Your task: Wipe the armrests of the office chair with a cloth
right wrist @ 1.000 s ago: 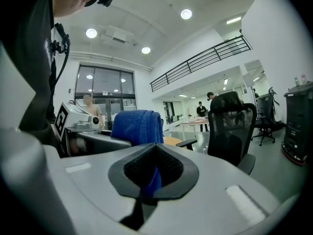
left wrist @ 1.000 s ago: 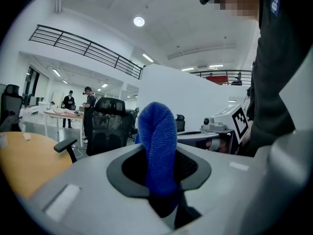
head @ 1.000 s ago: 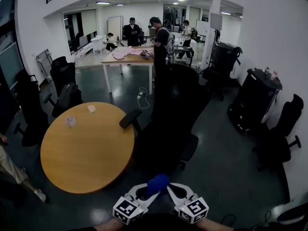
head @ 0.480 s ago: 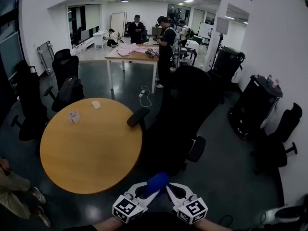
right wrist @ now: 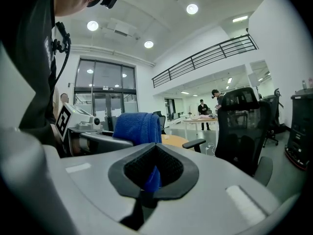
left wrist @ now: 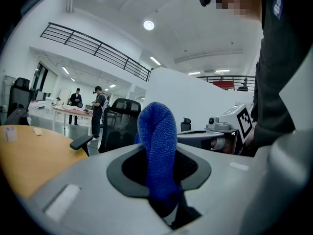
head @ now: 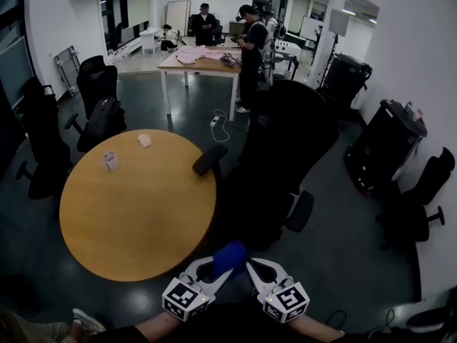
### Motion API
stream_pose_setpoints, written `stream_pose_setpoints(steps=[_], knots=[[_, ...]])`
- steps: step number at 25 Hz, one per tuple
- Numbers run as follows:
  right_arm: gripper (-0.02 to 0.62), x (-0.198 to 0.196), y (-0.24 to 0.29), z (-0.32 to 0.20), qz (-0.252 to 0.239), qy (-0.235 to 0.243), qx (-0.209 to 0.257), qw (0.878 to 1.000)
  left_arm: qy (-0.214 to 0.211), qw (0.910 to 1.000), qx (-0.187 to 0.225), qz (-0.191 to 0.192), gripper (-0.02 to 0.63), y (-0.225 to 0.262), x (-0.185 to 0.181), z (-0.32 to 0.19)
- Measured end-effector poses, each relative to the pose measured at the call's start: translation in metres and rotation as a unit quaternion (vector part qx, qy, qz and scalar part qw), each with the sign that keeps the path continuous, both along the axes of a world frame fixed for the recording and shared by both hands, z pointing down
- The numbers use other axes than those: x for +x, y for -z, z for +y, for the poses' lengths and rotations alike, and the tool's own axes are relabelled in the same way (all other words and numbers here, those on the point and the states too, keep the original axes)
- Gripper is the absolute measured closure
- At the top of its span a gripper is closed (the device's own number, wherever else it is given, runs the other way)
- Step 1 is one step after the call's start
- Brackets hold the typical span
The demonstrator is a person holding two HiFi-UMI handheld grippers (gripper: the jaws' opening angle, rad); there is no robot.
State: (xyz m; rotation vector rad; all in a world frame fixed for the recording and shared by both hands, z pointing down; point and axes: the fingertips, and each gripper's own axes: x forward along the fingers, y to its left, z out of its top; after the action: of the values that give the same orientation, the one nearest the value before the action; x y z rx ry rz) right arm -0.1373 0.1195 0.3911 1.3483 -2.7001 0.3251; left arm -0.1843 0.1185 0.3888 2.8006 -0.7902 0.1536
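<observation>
One blue terry cloth (head: 230,257), bunched into an upright roll between the two grippers.
- Left gripper (head: 216,269): jaws pinched on the roll's lower part.
- Right gripper (head: 250,269): jaws closed on a lower corner of the same cloth.
- Handling (judged): light, soft and limp. It will not break, but it drapes and bunches. Best held by a thick fold, with a flat pad left free for wiping.

One black office chair (head: 285,156), ahead of both grippers and well apart from them.
- Armrests: one ahead-left (head: 209,158), one ahead-right (head: 300,211).

One round wooden surface (head: 136,213), ahead-left, with two small pale items at its far side.
- Obstruction (judged): the surface's edge lies just beside the ahead-left armrest and crowds the approach.

Several other chairs stand farther off.
</observation>
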Motion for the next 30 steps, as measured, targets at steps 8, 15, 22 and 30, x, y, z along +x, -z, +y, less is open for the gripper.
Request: stream_pose_setpoints(steps=[8, 15, 22, 30], knots=[[0.591, 0.046, -0.012, -0.086, -0.028, 0.035, 0.006, 0.999, 0.039, 0.9991, -0.006, -0.014, 0.485, -0.007, 0.045, -0.078], [0.591, 0.115, 0.003, -0.172, -0.064, 0.065, 0.005, 0.996, 0.077, 0.9963, -0.006, -0.038, 0.485, -0.005, 0.114, -0.157], [0.591, 0.165, -0.013, -0.219, -0.097, 0.094, -0.029, 0.990, 0.134, 0.9885, -0.029, -0.064, 0.485, -0.010, 0.151, -0.205], [0.591, 0.180, -0.010, -0.249, -0.113, 0.109, -0.027, 0.987, 0.173, 0.9801, -0.028, -0.093, 0.485, -0.005, 0.147, -0.241]])
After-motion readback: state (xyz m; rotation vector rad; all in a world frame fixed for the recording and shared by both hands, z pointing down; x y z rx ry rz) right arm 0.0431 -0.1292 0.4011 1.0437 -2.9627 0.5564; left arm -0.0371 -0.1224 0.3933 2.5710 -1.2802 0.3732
